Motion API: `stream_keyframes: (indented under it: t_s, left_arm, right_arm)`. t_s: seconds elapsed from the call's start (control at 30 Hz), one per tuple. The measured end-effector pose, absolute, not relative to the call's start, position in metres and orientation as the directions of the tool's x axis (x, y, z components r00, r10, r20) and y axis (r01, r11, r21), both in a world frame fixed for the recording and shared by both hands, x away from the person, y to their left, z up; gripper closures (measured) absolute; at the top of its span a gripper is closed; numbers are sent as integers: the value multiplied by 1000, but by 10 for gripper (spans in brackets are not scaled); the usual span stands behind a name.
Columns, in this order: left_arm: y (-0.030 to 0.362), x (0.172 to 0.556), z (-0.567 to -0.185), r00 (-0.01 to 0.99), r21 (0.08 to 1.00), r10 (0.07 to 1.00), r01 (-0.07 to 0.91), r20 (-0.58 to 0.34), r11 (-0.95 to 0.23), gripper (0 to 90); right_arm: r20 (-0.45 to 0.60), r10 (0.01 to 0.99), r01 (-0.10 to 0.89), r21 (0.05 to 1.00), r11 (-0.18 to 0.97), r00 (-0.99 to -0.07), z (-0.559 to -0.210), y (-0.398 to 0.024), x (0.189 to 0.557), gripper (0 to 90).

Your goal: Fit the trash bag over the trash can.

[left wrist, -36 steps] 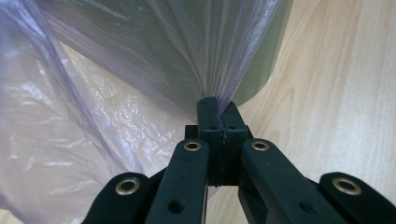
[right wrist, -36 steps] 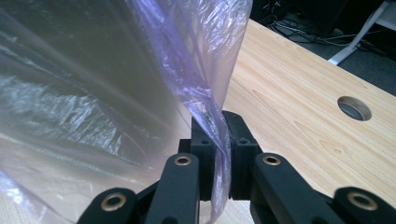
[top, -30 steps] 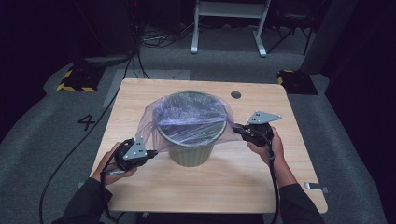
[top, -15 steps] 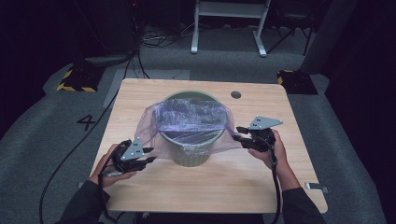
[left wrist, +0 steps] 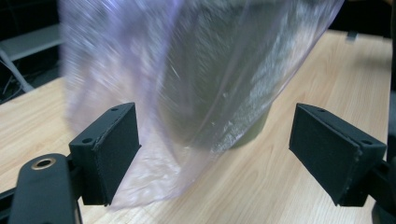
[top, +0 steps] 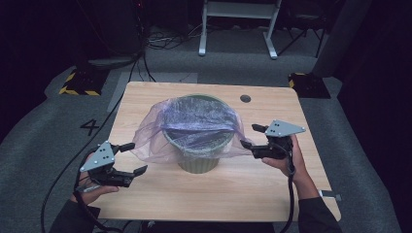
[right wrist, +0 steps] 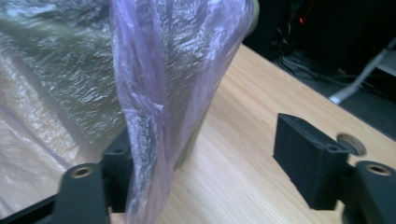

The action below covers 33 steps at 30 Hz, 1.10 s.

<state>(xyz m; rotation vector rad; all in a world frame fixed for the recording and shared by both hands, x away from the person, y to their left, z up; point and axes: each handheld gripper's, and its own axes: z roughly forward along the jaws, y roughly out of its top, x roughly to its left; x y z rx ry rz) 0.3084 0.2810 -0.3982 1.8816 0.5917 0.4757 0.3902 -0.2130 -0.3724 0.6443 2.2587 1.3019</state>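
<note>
In the high view a green bin [top: 198, 145] stands mid-table [top: 204, 194], a thin purple bag [top: 194, 124] draped over its rim and sagging into it; the left gripper [top: 130, 158] and right gripper [top: 252, 136] flank it, both having just been opening and now wide. The left gripper view shows loose bag film [left wrist: 187, 93] hanging between the spread jaws, unpinched. The right gripper view shows a fold of bag [right wrist: 159, 102] lying against one jaw, the other standing clear.

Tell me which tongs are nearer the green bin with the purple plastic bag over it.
Right. The right tongs stand open just beside the green bin, at the purple plastic bag's hanging edge. The left tongs, also open, sit farther off, toward the table's near left corner.
</note>
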Motion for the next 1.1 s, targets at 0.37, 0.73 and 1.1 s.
stream_keyframes:
  t_s: [0.37, 0.73, 1.1]
  left_arm:
    - [275, 325, -366, 713, 932, 691, 159, 118, -324, 170]
    - [254, 365, -365, 725, 886, 670, 194, 160, -421, 410]
    - [245, 389, -361, 710, 904, 680, 150, 183, -400, 804]
  right_arm:
    - [-166, 574, 81, 921, 381, -802, -353, -215, 383, 210]
    - [-268, 586, 14, 902, 431, -764, -335, -199, 384, 490]
    - [-246, 625, 96, 883, 460, -741, -332, -187, 413, 860]
